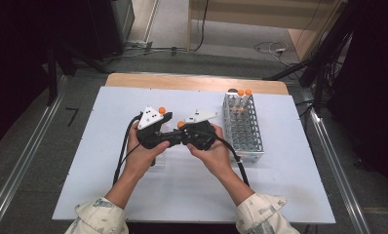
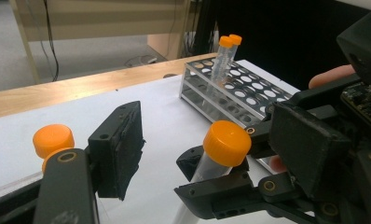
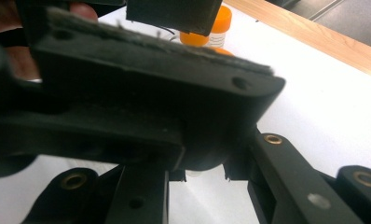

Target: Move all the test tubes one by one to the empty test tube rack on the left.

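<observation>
Between the gripper pair, orange-capped tube (image 2: 221, 154), right gripper (image 2: 230, 177) clamping it

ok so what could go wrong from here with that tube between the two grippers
1. The right gripper holds the orange-capped tube, and the left gripper stands open, crowded right against it. Its jaws might pinch the other gripper's jaw instead of the tube.
2. If the right lets go before the left grips firmly, the tube could drop onto the table.
</observation>
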Demonstrator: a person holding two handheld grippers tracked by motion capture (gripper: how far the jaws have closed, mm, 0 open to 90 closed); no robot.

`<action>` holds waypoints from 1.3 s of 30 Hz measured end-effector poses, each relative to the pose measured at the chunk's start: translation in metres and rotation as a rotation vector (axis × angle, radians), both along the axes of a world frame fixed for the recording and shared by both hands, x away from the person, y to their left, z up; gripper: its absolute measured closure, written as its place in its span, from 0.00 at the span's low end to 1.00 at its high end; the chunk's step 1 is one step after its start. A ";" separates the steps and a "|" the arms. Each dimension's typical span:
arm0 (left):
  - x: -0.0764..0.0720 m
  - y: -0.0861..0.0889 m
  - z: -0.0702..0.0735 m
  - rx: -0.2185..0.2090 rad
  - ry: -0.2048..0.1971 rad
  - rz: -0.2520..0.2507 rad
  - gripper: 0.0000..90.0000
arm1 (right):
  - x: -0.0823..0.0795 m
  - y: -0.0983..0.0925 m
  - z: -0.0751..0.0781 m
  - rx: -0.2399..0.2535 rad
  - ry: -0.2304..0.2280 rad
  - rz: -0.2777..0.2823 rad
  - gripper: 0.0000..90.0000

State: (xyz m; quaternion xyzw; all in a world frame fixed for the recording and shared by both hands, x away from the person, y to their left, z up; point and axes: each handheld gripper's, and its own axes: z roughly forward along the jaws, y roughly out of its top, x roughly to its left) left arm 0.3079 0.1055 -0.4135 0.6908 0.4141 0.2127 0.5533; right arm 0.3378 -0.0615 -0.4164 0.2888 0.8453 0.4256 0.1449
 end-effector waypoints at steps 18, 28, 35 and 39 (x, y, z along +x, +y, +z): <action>-0.001 -0.001 -0.002 0.020 -0.013 -0.036 0.63 | -0.002 0.001 0.001 0.006 0.000 0.015 0.80; -0.002 -0.003 -0.003 0.032 -0.013 -0.060 0.73 | -0.003 0.001 0.001 0.007 0.005 0.013 0.80; -0.002 -0.003 -0.003 0.035 -0.015 -0.070 0.77 | -0.003 0.001 0.000 0.006 0.008 0.013 0.80; -0.002 -0.003 -0.003 0.029 -0.017 -0.071 0.78 | -0.003 0.001 0.001 0.012 0.008 0.017 0.80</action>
